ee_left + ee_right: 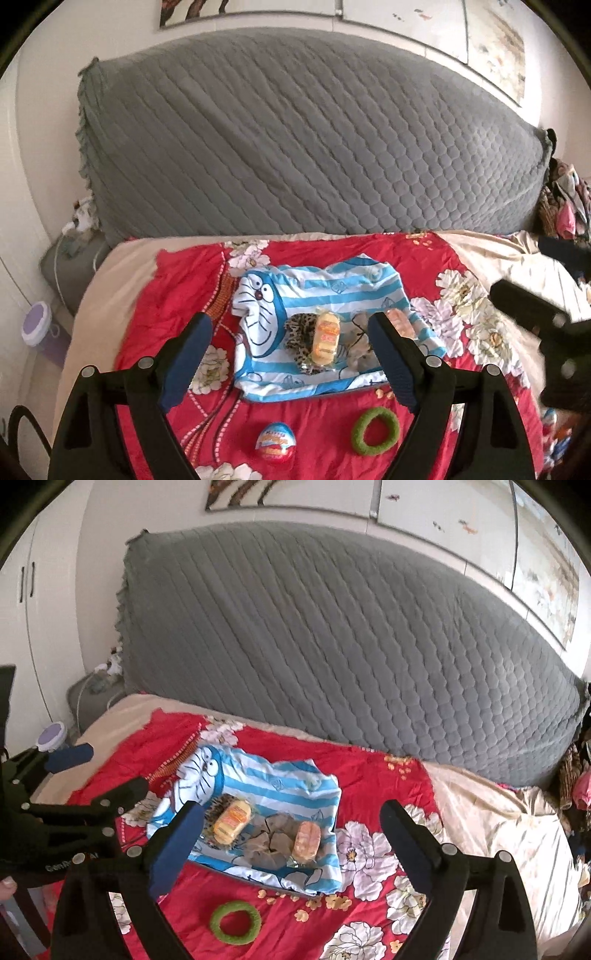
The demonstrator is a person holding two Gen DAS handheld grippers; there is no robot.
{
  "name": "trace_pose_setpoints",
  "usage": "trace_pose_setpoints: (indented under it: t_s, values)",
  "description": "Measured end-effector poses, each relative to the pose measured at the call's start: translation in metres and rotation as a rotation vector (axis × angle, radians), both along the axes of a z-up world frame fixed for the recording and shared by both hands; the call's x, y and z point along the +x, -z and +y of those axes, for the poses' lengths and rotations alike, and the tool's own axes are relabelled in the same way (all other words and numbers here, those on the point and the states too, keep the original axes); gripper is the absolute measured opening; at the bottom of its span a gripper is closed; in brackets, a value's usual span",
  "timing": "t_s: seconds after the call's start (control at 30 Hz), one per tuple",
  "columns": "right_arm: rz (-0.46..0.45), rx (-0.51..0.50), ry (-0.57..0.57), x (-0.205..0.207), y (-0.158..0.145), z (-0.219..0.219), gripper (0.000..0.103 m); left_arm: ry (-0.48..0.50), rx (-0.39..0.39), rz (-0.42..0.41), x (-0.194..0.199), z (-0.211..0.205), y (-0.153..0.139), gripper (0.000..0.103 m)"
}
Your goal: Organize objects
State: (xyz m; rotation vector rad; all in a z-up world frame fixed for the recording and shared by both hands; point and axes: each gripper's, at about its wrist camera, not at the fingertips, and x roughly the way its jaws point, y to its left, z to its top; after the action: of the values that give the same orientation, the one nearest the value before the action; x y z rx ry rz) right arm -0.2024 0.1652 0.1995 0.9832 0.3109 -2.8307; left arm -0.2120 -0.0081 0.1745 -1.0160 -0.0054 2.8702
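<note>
A blue-and-white striped cartoon cloth (325,291) (280,786) lies on the red flowered bedspread (177,295). On it sit a yellow wrapped snack (325,338) (232,819), a leopard-print scrunchie (297,332), a grey-beige scrunchie (360,341) (271,843) and an orange wrapped snack (306,840). A green ring (375,430) (235,921) and a red chocolate egg (277,439) lie on the bedspread nearer me. My left gripper (291,345) is open and empty above the cloth. My right gripper (291,834) is open and empty above the cloth's right side.
A large grey quilted cushion (295,140) stands against the wall behind the bed. A purple-lidded container (37,325) stands on the floor at the left. A pile of clothes (565,199) lies at the far right. Beige sheet (491,823) covers the bed's right part.
</note>
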Motion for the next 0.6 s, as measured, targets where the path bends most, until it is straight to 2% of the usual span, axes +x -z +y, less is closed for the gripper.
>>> trace_pose_setpoints:
  t_s: [0.2, 0.47, 0.6]
  values:
    - [0.041, -0.044, -0.007, 0.021, -0.024, 0.0, 0.099, 0.007, -0.026, 0.021, 0.024, -0.001, -0.011, 0.087]
    - [0.062, -0.075, -0.036, 0.046, -0.038, -0.002, 0.099, -0.006, -0.025, 0.053, 0.052, -0.006, -0.031, 0.088]
    - [0.074, -0.081, -0.065, 0.064, -0.046, -0.006, 0.099, 0.015, -0.013, 0.044, 0.066, -0.007, -0.036, 0.088]
